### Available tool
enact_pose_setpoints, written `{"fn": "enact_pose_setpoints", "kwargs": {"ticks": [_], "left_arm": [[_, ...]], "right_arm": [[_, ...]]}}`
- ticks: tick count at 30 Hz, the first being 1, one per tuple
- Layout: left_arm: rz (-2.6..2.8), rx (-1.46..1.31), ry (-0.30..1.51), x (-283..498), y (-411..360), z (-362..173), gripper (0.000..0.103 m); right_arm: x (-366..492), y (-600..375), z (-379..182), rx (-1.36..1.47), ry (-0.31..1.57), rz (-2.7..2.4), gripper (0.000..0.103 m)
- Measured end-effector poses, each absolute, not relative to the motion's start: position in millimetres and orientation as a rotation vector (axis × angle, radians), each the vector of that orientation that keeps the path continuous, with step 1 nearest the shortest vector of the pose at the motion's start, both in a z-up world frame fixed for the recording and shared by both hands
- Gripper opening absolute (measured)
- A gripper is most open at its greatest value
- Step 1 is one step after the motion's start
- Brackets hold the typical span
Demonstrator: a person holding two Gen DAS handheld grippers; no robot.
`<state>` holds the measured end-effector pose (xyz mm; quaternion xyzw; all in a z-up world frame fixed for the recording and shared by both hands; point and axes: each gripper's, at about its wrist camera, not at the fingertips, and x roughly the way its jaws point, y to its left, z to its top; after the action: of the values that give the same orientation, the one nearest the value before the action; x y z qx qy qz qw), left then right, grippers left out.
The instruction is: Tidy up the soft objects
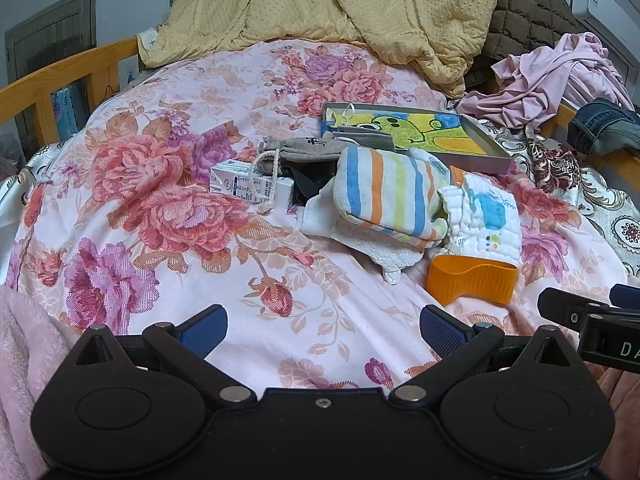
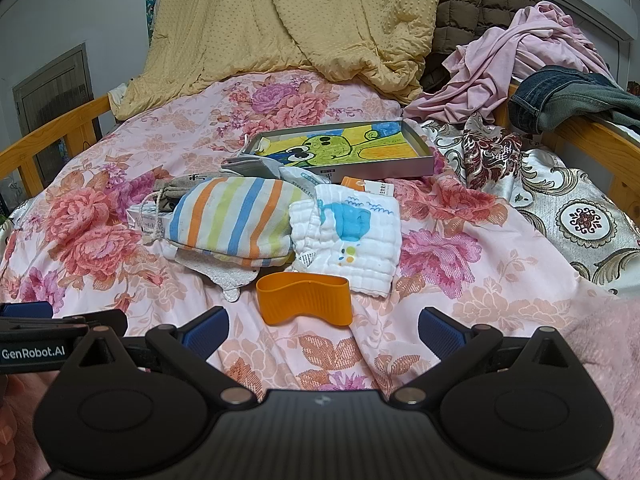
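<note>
The bed [image 2: 460, 320] has a floral cover; at frame centre lie a striped cloth [image 2: 236, 220], white cloth [image 2: 360, 248], orange band [image 2: 304, 298] and picture tray [image 2: 340, 148].

bed cover [image 1: 248, 248]: pale pink w/ lg red-pink & purple roses
blanket [image 1: 320, 4]: yellow, dotted texture
striped cloth [image 2: 236, 220]: white w/ blue, orange, lime stripes
folded cloth [image 2: 360, 236]: white, blue print + sm coloured dots
sleeve [image 2: 304, 298]: orange, ribbed
pouch [image 1: 304, 150]: grey-beige, cream cord
tray [image 2: 400, 166]: grey rim; drawing inside green, yellow, blue
garment [image 2: 520, 44]: lt pink
jeans [image 2: 560, 96]: dk blue
claw pads [image 1: 204, 326]: blue; frame blk
</note>
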<state>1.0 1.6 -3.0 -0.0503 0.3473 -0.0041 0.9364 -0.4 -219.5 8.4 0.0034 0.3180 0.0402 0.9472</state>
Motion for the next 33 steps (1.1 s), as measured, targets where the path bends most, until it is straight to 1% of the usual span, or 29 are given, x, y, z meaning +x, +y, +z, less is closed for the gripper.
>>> {"fn": "enact_pose_setpoints", "kwargs": {"ticks": [19, 25, 33], "left_arm": [[-0.016, -0.131, 0.713, -0.3, 3.6, -5.7, 0.102], [-0.035, -0.182, 0.738, 11.0, 10.2, -1.0, 0.102], [-0.116, -0.164, 0.764, 52.9, 12.0, 14.3, 0.102]], "right_arm": [[-0.1, -221.6, 10.1, 0.021, 0.666, 0.101, 0.103], [16.3, -223.1, 9.4, 0.054, 0.737, 0.151, 0.103], [53.6, -225.7, 2.0, 0.116, 0.835, 0.248, 0.103]]}}
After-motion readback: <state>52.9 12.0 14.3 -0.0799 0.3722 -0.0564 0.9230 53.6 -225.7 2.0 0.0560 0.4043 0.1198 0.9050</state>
